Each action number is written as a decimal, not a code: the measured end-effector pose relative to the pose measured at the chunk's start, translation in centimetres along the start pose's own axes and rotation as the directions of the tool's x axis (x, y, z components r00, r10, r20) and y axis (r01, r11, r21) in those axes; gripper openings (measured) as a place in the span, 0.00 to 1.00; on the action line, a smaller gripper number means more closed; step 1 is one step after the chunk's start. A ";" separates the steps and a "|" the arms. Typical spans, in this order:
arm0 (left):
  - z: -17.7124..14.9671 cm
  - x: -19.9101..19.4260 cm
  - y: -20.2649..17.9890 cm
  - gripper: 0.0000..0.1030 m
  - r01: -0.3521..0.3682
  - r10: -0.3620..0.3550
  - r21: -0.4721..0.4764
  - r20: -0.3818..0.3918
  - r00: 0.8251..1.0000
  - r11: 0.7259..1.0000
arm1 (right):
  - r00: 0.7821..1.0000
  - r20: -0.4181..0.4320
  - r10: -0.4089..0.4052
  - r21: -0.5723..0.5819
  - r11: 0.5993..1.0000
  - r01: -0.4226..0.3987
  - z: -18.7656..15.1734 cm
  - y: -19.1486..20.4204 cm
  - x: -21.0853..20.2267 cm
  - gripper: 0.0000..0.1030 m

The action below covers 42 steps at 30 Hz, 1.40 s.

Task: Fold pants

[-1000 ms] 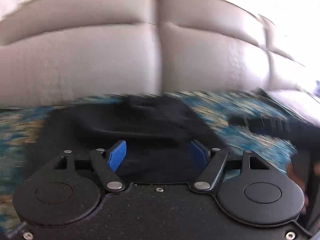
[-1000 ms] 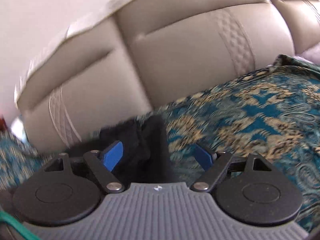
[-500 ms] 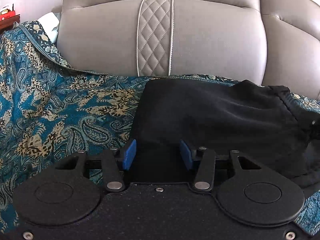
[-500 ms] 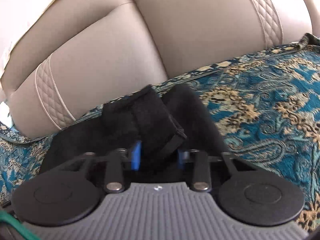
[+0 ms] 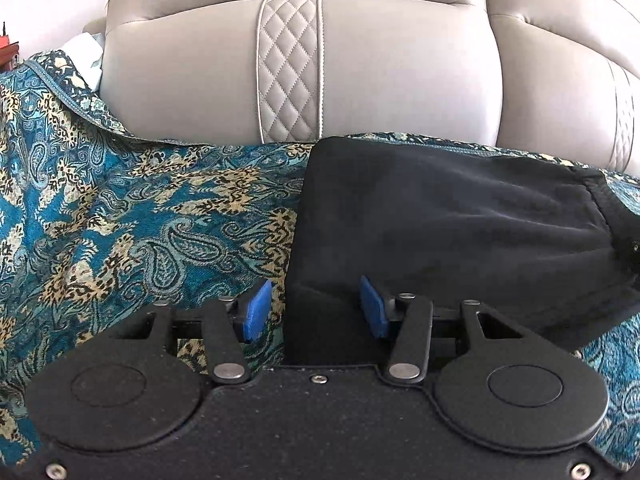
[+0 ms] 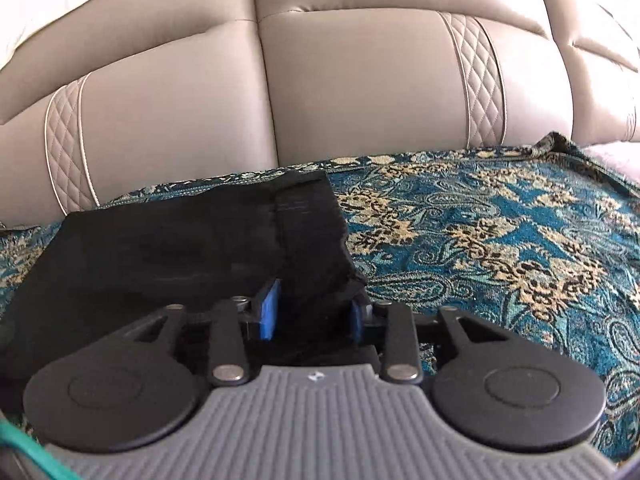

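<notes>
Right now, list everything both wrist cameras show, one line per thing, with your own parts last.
pants: one, black, lying partly folded on the throw, near the sofa back.
throw: one, teal with tan paisley, spread over the sofa seat under the pants.
sofa back: one, grey-beige leather with quilted diamond strips, behind the throw.
red object: one, at the far left edge of the left view; too small to identify.
green cord: one, at the bottom left corner of the right view.
left gripper: one, black with blue pads, straddling the pants' near corner, pads not pressing.
right gripper: one, black and grey, jaws opening, pants cloth between them.
</notes>
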<state>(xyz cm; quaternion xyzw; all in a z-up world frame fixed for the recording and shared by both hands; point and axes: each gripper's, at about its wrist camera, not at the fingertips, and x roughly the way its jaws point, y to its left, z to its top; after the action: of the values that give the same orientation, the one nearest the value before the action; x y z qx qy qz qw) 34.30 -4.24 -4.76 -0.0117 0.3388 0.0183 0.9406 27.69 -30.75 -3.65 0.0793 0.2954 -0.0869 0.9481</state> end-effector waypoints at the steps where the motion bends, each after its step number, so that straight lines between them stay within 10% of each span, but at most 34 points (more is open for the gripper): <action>1: -0.1 -0.1 0.1 0.47 0.003 -0.003 0.002 -0.002 1.000 1.000 | 1.000 -0.001 0.010 0.002 1.000 -0.010 0.0 -0.3 0.0 0.57; 11: 0.1 -1.6 1.2 0.61 0.018 -0.018 -0.007 -0.031 0.999 1.000 | 0.998 0.001 0.058 0.033 0.998 -0.058 0.3 -2.6 -1.4 0.77; 18: 0.5 -2.4 2.7 0.82 0.167 -0.180 -0.115 -0.106 0.978 0.979 | 0.999 0.033 0.005 0.012 1.000 -0.006 -0.1 -2.9 -2.3 0.95; 27: -0.1 -0.6 5.8 0.86 0.251 -0.315 -0.382 -0.114 0.942 0.889 | 1.000 0.027 -0.002 0.029 1.000 0.001 -0.7 -2.7 -1.9 0.98; 35: 0.8 1.1 5.5 0.89 0.261 -0.334 -0.408 -0.118 0.935 0.875 | 0.987 -0.032 0.155 0.066 0.986 -0.153 -0.6 -2.4 -0.6 0.92; 37: 1.3 1.7 5.3 0.88 0.244 -0.322 -0.414 -0.129 0.938 0.877 | 0.987 -0.033 0.160 0.061 0.986 -0.157 -0.3 -2.2 -0.1 0.88; 40: 1.8 1.8 4.6 0.39 0.246 -0.329 -0.383 -0.169 0.929 0.890 | 0.980 -0.041 0.195 0.073 0.979 -0.191 -0.1 -2.1 0.1 0.78; 42: 1.6 1.0 4.4 0.39 0.257 -0.333 -0.359 -0.166 0.928 0.897 | 0.978 -0.045 0.202 0.082 0.977 -0.198 -0.1 -2.1 -0.1 0.72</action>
<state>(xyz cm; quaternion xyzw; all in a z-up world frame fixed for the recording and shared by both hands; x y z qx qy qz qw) 35.92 0.26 -4.23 -0.2230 0.4284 -0.0700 0.8728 27.13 -32.80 -3.92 0.1475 0.3073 -0.0004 0.9401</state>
